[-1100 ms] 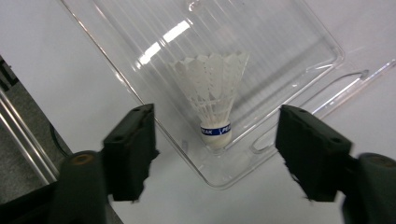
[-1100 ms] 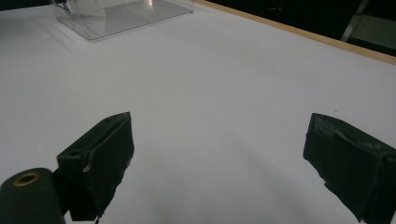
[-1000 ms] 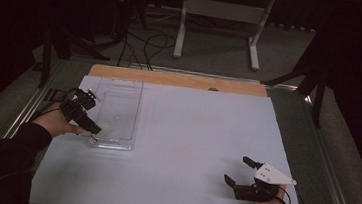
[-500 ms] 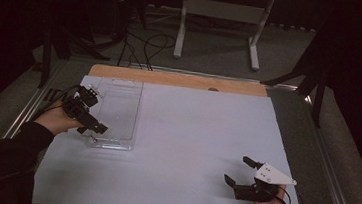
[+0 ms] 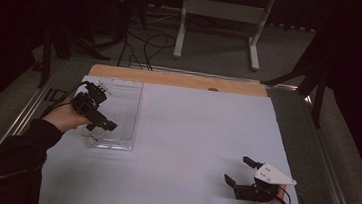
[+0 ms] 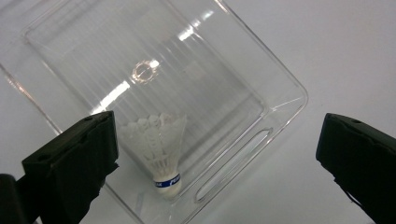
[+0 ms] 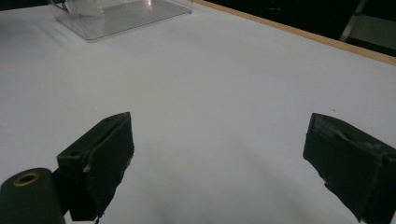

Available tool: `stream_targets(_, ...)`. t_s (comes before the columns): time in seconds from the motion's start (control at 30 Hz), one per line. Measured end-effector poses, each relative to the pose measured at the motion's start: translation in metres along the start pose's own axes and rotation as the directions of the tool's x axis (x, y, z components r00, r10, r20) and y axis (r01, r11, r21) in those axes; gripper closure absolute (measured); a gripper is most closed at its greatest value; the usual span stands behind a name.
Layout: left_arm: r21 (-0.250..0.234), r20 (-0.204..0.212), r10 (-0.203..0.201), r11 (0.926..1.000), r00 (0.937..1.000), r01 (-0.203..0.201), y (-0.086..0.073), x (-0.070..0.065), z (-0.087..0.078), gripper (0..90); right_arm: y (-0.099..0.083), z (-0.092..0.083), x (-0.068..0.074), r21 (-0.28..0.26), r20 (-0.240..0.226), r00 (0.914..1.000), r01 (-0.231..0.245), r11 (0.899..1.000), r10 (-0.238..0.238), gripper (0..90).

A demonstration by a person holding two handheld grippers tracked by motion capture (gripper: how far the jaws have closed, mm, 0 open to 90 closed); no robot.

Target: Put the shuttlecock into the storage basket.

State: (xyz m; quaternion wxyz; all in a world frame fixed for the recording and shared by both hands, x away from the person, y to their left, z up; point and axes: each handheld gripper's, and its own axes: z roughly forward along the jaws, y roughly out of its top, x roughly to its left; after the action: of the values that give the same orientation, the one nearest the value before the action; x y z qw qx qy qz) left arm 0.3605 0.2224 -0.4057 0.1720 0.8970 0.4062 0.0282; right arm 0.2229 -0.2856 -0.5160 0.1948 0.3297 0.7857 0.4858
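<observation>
White table sheet (image 5: 189, 148) with a wooden strip (image 5: 176, 79) along its far edge. Clear plastic tray (image 5: 120, 111) sits at the far-left part of the sheet, long side running away from the person. Left gripper (image 5: 98, 116) is held over the tray's left side by the left hand (image 5: 67, 116), dark sleeve (image 5: 17, 161) coming in from bottom left; jaw spacing can't be read from here. Right gripper (image 5: 239, 170) sits low at the near-right corner, its 2 jaws spread wide, grey 3-cornered plate (image 5: 272, 175) on top, cable trailing right. Beyond the table: grey floor, cables, a metal stand (image 5: 223, 10).
</observation>
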Motion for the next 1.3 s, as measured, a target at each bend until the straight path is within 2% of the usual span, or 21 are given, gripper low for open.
stream_targets(0.2, -0.035, 0.036, 0.02, 0.9992, 0.9992, -0.018, 0.009, -0.009, 0.001, 0.0, 0.0, 0.0, 0.0, 0.002, 0.0, 1.0, 0.001, 1.0, -0.001, 8.7)
stream_targets(0.37, -0.064, 0.041, 0.039, 0.9973, 0.9984, -0.037, 0.019, -0.018, 0.001, 0.0, 0.0, 0.0, 0.0, 0.003, 0.0, 1.0, 0.001, 1.0, -0.001, 8.7)
stream_targets(0.57, -0.11, 0.076, 0.087, 0.9908, 0.9933, -0.078, 0.032, -0.032, 0.004, 0.0, 0.0, 0.0, 0.0, -0.002, -0.002, 1.0, -0.004, 1.0, 0.004, 8.7)
stream_targets(0.7, -0.129, 0.076, 0.119, 0.9858, 0.99, -0.108, 0.04, -0.043, 0.007, 0.0, 0.0, -0.001, 0.0, -0.002, -0.001, 1.0, -0.003, 1.0, 0.003, 8.7)
stream_targets(0.93, -0.155, 0.112, 0.196, 0.9719, 0.9742, -0.177, 0.053, -0.064, 0.012, 0.0, 0.0, 0.0, 0.0, -0.002, -0.002, 1.0, -0.005, 1.0, 0.005, 8.7)
stream_targets(1.07, -0.149, 0.131, 0.229, 0.9665, 0.9646, -0.209, 0.059, -0.075, 0.017, 0.0, 0.0, 0.0, 0.0, -0.002, -0.001, 1.0, -0.003, 1.0, 0.003, 8.7)
stream_targets(1.23, -0.16, 0.145, 0.28, 0.9531, 0.949, -0.257, 0.062, -0.092, 0.024, 0.0, 0.0, 0.0, -0.001, -0.001, -0.002, 1.0, -0.001, 1.0, 0.001, 8.7)
stream_targets(1.3, -0.174, 0.133, 0.311, 0.9421, 0.9411, -0.286, 0.063, -0.098, 0.026, 0.0, 0.0, 0.0, 0.0, -0.002, -0.004, 1.0, -0.003, 1.0, 0.003, 8.7)
